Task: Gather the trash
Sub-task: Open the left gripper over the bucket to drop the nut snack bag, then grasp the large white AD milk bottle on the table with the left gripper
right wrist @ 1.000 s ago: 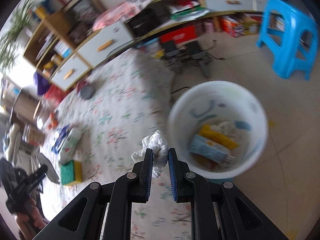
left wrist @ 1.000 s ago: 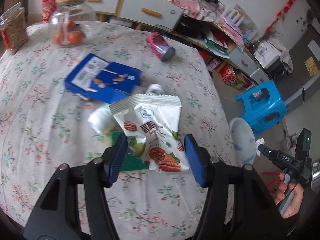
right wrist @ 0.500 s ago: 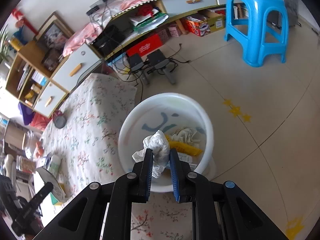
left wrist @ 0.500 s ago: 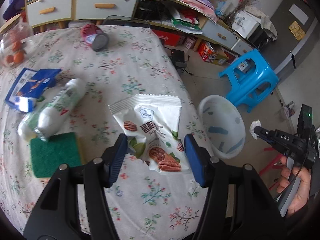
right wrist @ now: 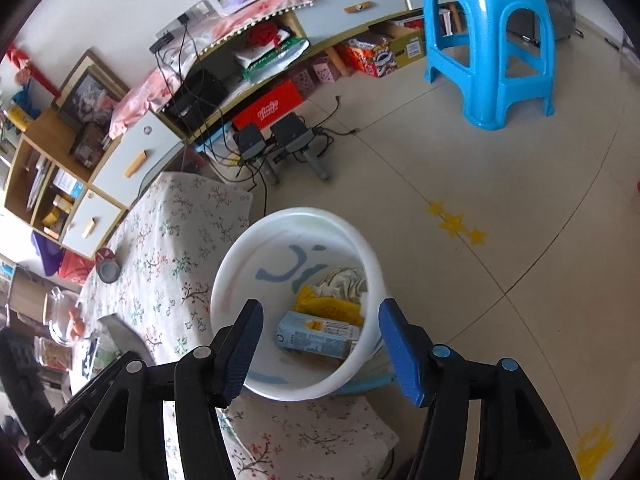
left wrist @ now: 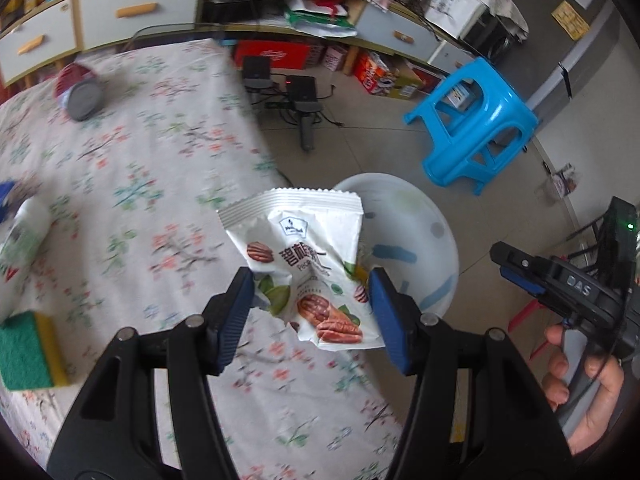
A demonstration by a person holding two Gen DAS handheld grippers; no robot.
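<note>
My left gripper (left wrist: 312, 304) is shut on a white pecan snack bag (left wrist: 304, 256) and holds it over the table's edge, just left of the white trash bin (left wrist: 440, 236) on the floor. My right gripper (right wrist: 320, 340) hangs right above that bin (right wrist: 224, 280). Its jaws are opening and nothing is between them. Inside the bin lie a yellow packet (right wrist: 328, 306), a pale blue carton (right wrist: 316, 336) and crumpled paper (right wrist: 344, 280). In the left wrist view a hand (left wrist: 580, 380) holds the right gripper (left wrist: 504, 264) at the far right.
A floral-cloth table (left wrist: 140, 168) carries a red can (left wrist: 78, 92), a white bottle (left wrist: 24, 232) and a green sponge (left wrist: 24, 352). A blue stool (right wrist: 488, 40) stands on the tiled floor beyond the bin. Two speakers (right wrist: 272, 140) with cables sit before low shelves.
My right gripper moved over the bin and opened, and the white tissue wad is gone from its jaws. My left gripper carried the snack bag across the table toward the bin.
</note>
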